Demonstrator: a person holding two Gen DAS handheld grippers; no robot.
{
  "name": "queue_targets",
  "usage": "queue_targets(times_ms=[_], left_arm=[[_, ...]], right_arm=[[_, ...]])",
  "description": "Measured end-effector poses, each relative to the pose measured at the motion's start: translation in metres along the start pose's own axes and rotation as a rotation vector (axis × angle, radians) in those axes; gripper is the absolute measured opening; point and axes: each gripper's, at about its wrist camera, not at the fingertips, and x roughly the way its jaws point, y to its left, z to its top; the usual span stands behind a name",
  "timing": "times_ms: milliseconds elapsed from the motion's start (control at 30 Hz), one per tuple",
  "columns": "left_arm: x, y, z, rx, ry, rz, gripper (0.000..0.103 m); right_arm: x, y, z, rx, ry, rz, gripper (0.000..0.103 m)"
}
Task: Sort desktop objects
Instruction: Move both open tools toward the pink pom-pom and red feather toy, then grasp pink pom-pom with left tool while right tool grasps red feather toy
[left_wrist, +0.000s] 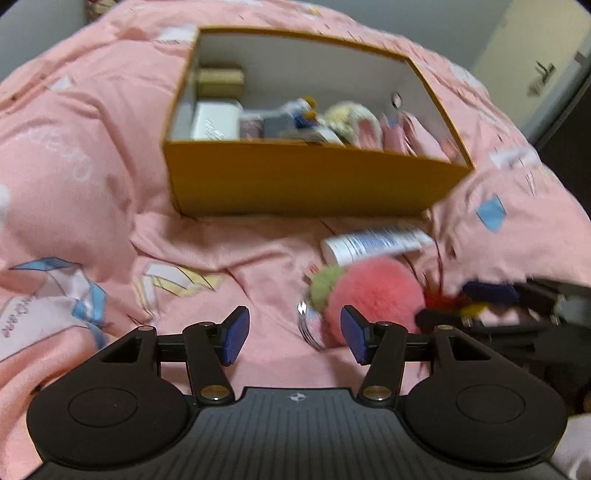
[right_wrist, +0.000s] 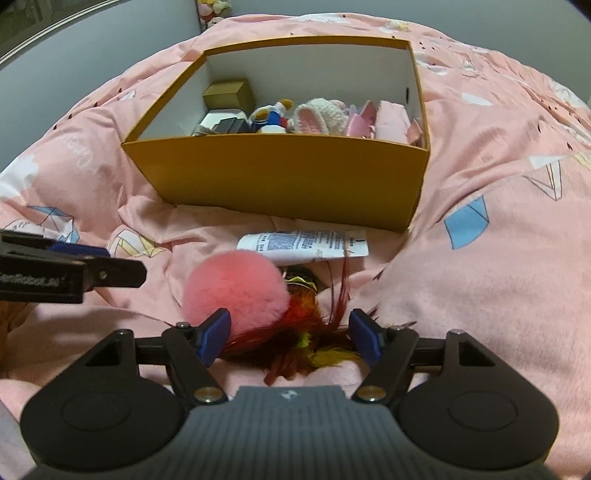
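The left wrist view is smeared by motion blur, so the small things inside the yellow cardboard box (right_wrist: 280, 177) read better from the right wrist view: a tan carton, a duck-like toy, a crocheted pink-and-white piece and pink packets, all half hidden behind the near wall. The print on the white tube (right_wrist: 303, 245) is too small to read. Part of a dark object lies hidden between the pompom and the feathers.

Everything lies on a bed under a rumpled pink quilt (right_wrist: 480, 258) printed with blue and yellow shapes; a grey wall and a pale door edge show behind.

The fluffy pink pompom (right_wrist: 234, 291), round with a green tuft and metal ring, lies just in front of the tube, touching a spray of red and yellow feathers (right_wrist: 303, 332). The right gripper (right_wrist: 291, 341) has its blue ribbed fingers (right_wrist: 214, 338) released, straddling the feathers without pressing them. The left gripper (left_wrist: 295, 338) is also released, with bare quilt between its fingers and the pompom just beyond its right one
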Motion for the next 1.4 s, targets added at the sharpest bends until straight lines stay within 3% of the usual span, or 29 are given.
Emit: queue_targets(times_ms=[233, 367, 433, 467, 567, 667, 733, 1000, 1133, 1233, 1300, 1400], left_arm=[[0.005, -0.016, -0.005, 0.079, 0.022, -0.030, 0.064], [0.009, -0.010, -0.003, 0.064, 0.063, 0.024, 0.064], [0.011, -0.008, -0.003, 0.060, 0.080, 0.055, 0.064], [0.011, -0.007, -0.003, 0.057, 0.081, 0.057, 0.064], [0.008, -0.005, -0.003, 0.054, 0.064, 0.061, 0.064], [0.004, -0.002, 0.000, 0.041, 0.047, 0.066, 0.061], [-0.001, 0.001, 0.002, 0.027, 0.029, 0.066, 0.054], [-0.030, 0.023, 0.018, -0.080, -0.078, 0.133, 0.053], [-0.024, 0.026, 0.018, -0.094, -0.063, 0.154, 0.053], [-0.017, 0.021, 0.014, -0.068, -0.045, 0.158, 0.053], [-0.015, 0.015, 0.013, -0.040, -0.043, 0.149, 0.053], [-0.015, 0.006, 0.011, 0.016, -0.061, 0.138, 0.053]], right_arm=[[-0.004, -0.004, 0.001, 0.008, -0.030, 0.038, 0.060], [-0.005, 0.006, 0.009, -0.064, -0.071, 0.071, 0.059], [0.005, 0.014, 0.012, -0.112, -0.037, 0.107, 0.059], [0.011, 0.016, 0.013, -0.117, -0.011, 0.114, 0.055], [0.027, 0.017, 0.013, -0.097, 0.042, 0.139, 0.019], [0.022, 0.021, 0.015, -0.117, 0.005, 0.157, 0.001], [0.018, 0.026, 0.019, -0.138, -0.012, 0.179, 0.001], [0.005, 0.053, 0.043, -0.202, -0.108, 0.287, 0.000], [0.020, 0.063, 0.044, -0.239, -0.055, 0.290, 0.002], [0.023, 0.058, 0.042, -0.216, -0.044, 0.265, 0.009], [0.021, 0.049, 0.044, -0.181, -0.055, 0.261, 0.023], [0.020, 0.033, 0.047, -0.127, -0.062, 0.223, 0.027]])
